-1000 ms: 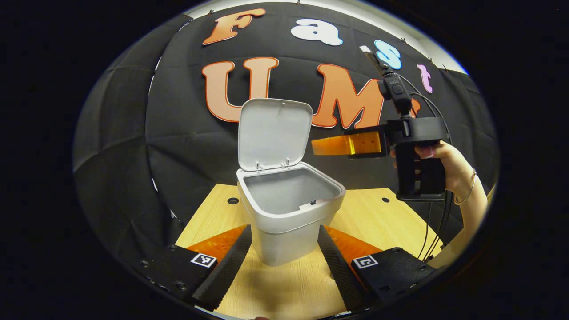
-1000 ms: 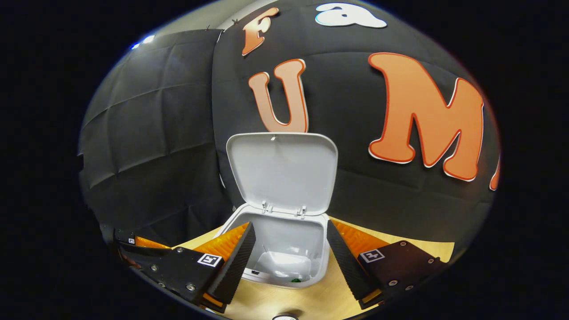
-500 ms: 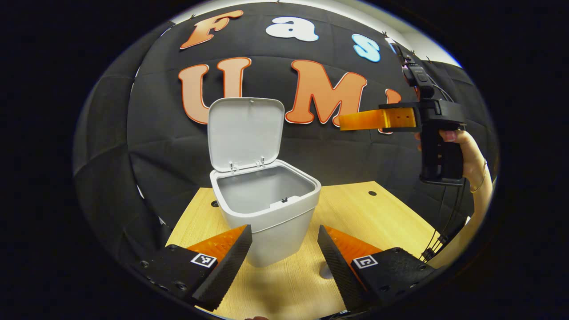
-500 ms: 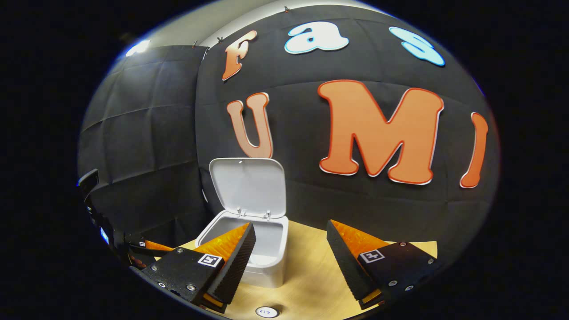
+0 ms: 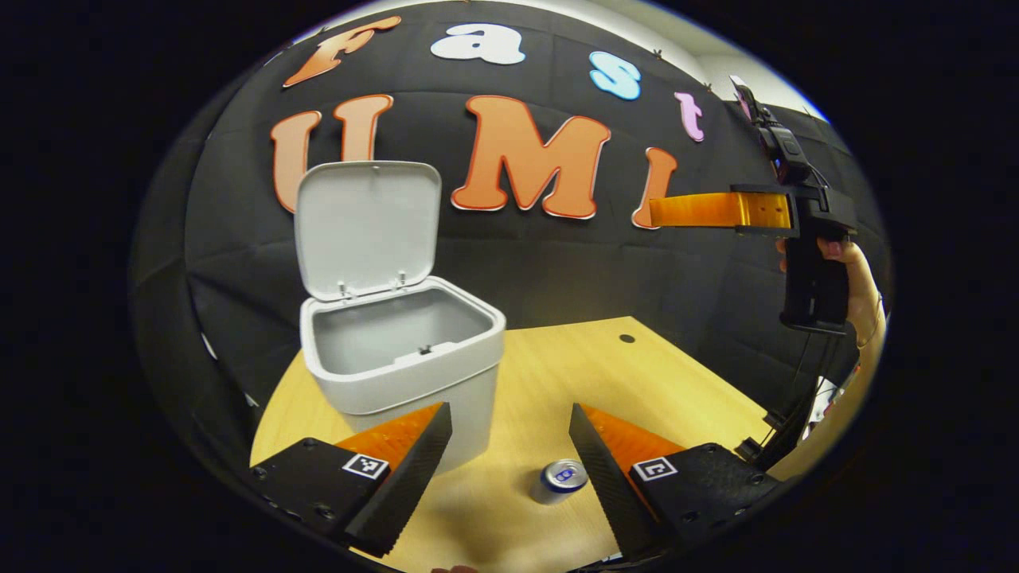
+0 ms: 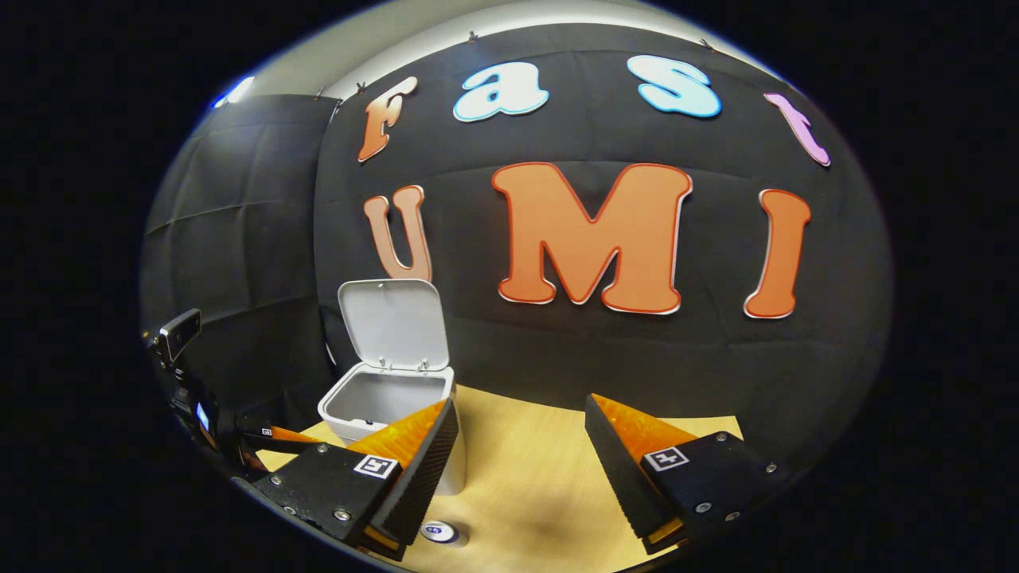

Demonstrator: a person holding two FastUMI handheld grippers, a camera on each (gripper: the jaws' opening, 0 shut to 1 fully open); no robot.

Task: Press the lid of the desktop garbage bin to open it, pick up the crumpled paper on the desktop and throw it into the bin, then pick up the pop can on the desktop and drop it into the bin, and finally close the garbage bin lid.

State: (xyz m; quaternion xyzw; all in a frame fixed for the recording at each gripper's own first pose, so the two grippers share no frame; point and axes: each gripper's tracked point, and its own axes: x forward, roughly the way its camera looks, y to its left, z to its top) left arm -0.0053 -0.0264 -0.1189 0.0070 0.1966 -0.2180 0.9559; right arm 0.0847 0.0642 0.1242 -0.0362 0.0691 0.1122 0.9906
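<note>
A grey desktop bin [image 5: 402,374] stands on the wooden table [image 5: 653,390] with its lid [image 5: 366,227] swung up against the back wall. In the right gripper view the same bin [image 6: 382,398] sits at the left, lid [image 6: 394,322] upright. A pop can [image 5: 560,480] stands on the table just right of the bin, between my left gripper's [image 5: 509,461] open fingers. The can's top [image 6: 438,532] peeks in low in the right gripper view. My right gripper [image 6: 517,458] is open and holds nothing; it hangs high at the right [image 5: 716,211], held by a hand [image 5: 852,278].
Black cloth walls close the booth behind and to the left. Small round holes [image 5: 627,338] mark the tabletop. Cables [image 5: 796,406] hang below the hand at the right. My left gripper's body [image 6: 239,438] shows at the far left of the right gripper view.
Both views have swung right, so the bin slid leftward. The right gripper pulled back from over the bin and away to the right. The pop can has come into view.
</note>
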